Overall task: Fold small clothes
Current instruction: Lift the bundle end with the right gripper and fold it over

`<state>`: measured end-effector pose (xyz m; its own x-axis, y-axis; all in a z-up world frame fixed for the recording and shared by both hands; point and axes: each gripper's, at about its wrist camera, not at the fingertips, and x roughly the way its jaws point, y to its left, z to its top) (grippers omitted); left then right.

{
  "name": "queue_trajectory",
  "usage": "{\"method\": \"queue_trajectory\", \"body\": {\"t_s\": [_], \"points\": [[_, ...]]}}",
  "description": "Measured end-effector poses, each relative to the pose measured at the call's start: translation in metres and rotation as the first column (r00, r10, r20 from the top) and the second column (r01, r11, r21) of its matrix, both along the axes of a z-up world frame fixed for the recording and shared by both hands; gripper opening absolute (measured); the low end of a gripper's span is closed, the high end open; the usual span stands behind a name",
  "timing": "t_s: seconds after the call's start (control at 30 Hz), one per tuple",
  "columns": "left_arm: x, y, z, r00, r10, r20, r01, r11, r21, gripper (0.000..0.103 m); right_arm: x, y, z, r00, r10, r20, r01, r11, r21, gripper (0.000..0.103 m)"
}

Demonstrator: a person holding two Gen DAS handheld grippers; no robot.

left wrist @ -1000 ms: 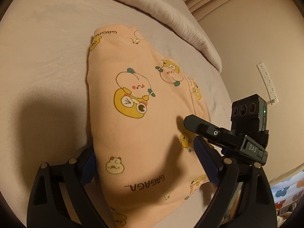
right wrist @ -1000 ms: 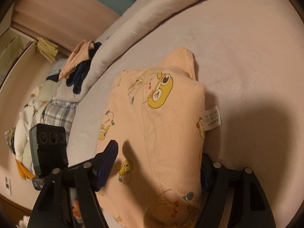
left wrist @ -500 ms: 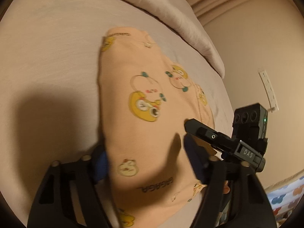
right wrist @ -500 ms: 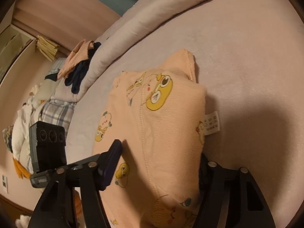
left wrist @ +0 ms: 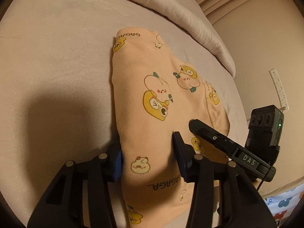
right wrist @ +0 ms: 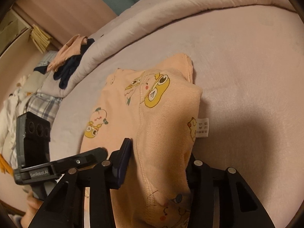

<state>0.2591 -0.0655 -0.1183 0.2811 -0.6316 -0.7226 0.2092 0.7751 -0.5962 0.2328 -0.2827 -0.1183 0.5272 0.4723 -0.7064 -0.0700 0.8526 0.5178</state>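
Observation:
A folded peach garment [left wrist: 152,98] with yellow cartoon prints lies on the pinkish bed sheet [left wrist: 57,57]. My left gripper [left wrist: 148,157] straddles its near end. The jaws are closing, the blue pad touches the cloth's left edge and the other pad digs into its top. In the right wrist view the same garment [right wrist: 152,110], with a white care label [right wrist: 202,127] on its side, rises in a ridge between the closing jaws of my right gripper [right wrist: 157,161]. Both pads press on it. The two grippers sit side by side at the same end.
A rolled duvet [left wrist: 190,19] borders the far side of the bed. A heap of other clothes [right wrist: 72,60] and plaid fabric [right wrist: 41,104] lie beyond the bed's left edge. A white socket strip [left wrist: 279,89] is on the wall.
Both pairs of jaws have narrowed onto the garment's near end, and the cloth now bunches up between them. Neither hand has shifted much.

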Motion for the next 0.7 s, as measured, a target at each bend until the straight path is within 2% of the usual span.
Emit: {"method": "queue_trajectory", "body": {"t_s": [0.27,0.7], "points": [[-0.002,-0.007,0.003,1.000,-0.007,0.030,0.005,0.998,0.066,0.044,-0.002,0.010,0.007,1.000,0.011,0.025,-0.008,0.997,-0.083,0.036],[-0.006,-0.012,0.007,0.998,-0.008,0.060,0.001,0.992,0.124,0.042,-0.008,0.024,0.020,0.997,0.030,0.076,-0.017,0.984,-0.175,0.029]]}}
